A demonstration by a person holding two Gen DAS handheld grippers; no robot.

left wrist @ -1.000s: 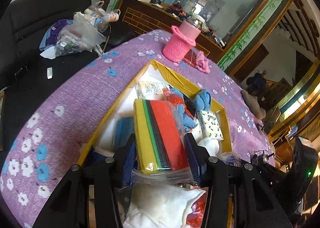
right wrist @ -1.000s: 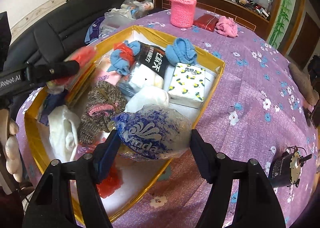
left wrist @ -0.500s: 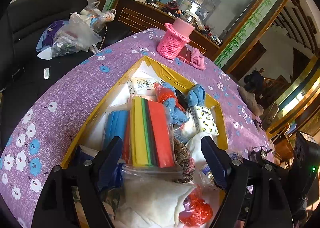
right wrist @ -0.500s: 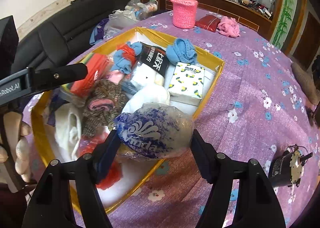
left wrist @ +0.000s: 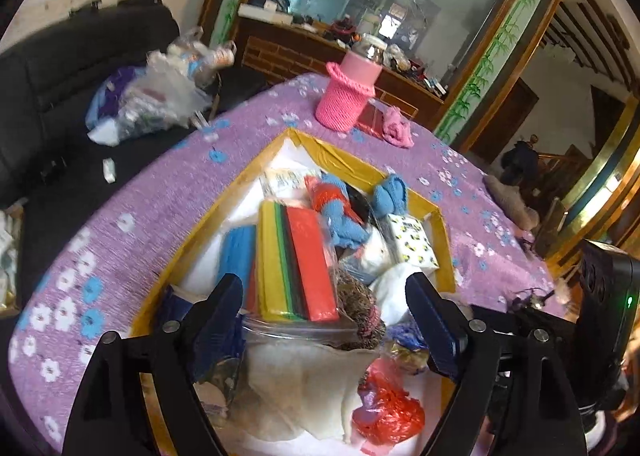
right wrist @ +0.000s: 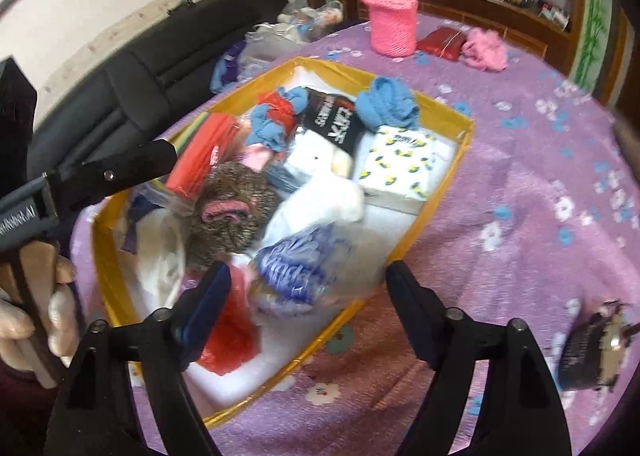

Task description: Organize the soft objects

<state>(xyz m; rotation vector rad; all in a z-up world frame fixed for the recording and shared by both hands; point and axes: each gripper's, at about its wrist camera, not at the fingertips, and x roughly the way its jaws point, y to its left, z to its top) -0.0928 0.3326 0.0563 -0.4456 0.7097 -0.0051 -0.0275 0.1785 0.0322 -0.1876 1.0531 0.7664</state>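
- Purple flowered tablecloth (right wrist: 532, 160) is carrying a yellow-rimmed shallow box (right wrist: 460, 160) that's already looking pretty stuffed.
- Left gripper (left wrist: 324, 292) has just been opening; jaws are standing wide, and the bagged stack of coloured sponge cloths (left wrist: 296, 260) is lying loose in the box.
- Right gripper (right wrist: 304, 284) has been opening too, with the blue-printed plastic tissue pack (right wrist: 304, 260) sitting between the jaws, apparently let go.
- Probably left: the pink fluffy cloth (right wrist: 486, 46) is sitting outside, near the pink knitted jar (right wrist: 394, 18).

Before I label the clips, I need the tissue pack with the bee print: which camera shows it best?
The right wrist view: the tissue pack lies in the open near the box's right wall, its whole printed top visible. The left wrist view shows it smaller, at a slant, partly crowded by white cloth.
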